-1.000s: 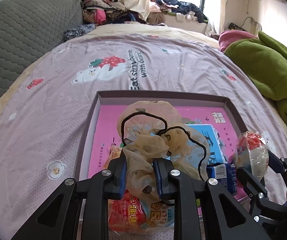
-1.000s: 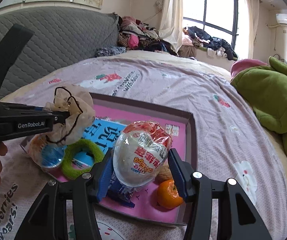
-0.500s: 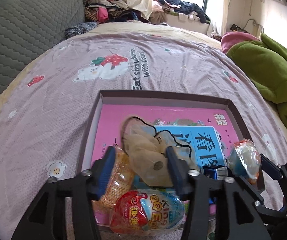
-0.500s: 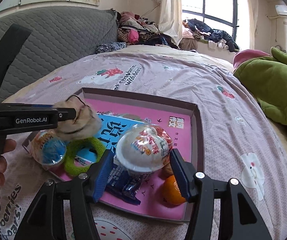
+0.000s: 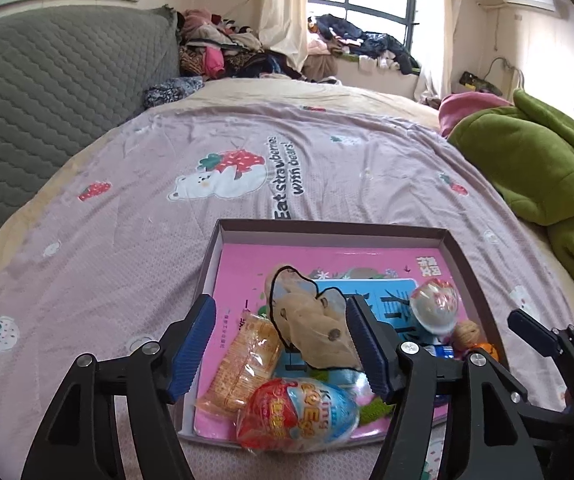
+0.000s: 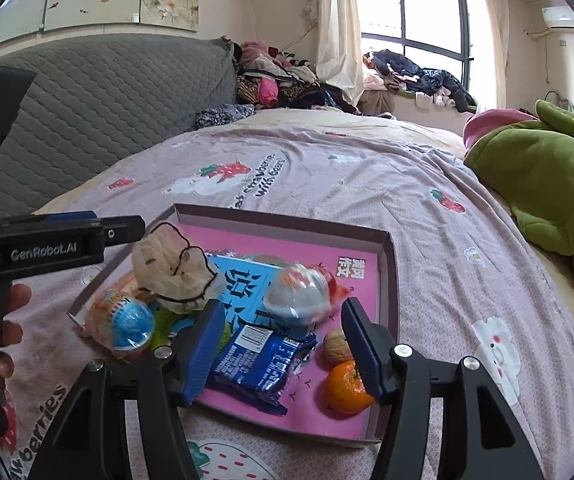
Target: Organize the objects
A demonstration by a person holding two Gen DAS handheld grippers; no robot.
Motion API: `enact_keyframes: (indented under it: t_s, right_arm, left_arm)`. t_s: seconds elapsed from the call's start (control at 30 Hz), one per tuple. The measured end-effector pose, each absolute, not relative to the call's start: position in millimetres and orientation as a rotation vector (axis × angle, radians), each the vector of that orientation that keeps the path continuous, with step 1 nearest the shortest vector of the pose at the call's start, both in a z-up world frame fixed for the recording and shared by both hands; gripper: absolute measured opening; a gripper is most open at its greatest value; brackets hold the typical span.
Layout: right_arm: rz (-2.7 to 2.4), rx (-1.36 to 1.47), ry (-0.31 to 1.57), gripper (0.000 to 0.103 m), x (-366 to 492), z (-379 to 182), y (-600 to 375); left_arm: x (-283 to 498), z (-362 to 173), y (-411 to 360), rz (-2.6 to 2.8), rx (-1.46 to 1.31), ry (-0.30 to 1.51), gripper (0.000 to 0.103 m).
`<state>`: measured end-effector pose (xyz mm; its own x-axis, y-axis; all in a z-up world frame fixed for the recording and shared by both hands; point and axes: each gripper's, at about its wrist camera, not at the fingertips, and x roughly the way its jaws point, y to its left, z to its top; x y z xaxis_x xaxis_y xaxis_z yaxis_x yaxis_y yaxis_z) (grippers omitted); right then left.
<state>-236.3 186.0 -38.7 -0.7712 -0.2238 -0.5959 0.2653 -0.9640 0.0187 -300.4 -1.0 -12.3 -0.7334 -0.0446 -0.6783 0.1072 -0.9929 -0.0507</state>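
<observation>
A beige scrunchie (image 5: 311,328) with a black edge lies loose in the shallow box tray (image 5: 327,226), on a pink and blue book. My left gripper (image 5: 281,320) hovers above it, jaws opening wide, pads clear of the fabric. In the right wrist view the wrapped egg toy (image 6: 301,296) is blurred and sits low over the book in the tray (image 6: 287,220). It lies between the opening jaws of my right gripper (image 6: 283,316), and neither pad presses on it. A second egg toy (image 5: 299,412) rests at the tray's near edge.
The tray also holds a blue snack packet (image 6: 263,360), a walnut (image 6: 337,346), a tangerine (image 6: 345,386), a green ring (image 6: 163,320) and an orange snack pack (image 5: 247,356). A green plush blanket (image 5: 535,168) lies right, a grey headboard (image 5: 47,100) left.
The left gripper opened, let go of the scrunchie and rose; the scrunchie dropped into the tray. The right jaws widened and the egg toy sank from between the pads.
</observation>
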Motion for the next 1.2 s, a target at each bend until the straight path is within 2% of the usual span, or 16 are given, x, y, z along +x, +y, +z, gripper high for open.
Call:
enact_keyframes:
  t_s: [1.2]
  right_arm:
    - [-2.797,0.731,-0.036,0.066,-145.8,52.1,184.5]
  left_arm:
    - [-175.9,34.4,0.9,-2.880,0.975,0.119,0.073]
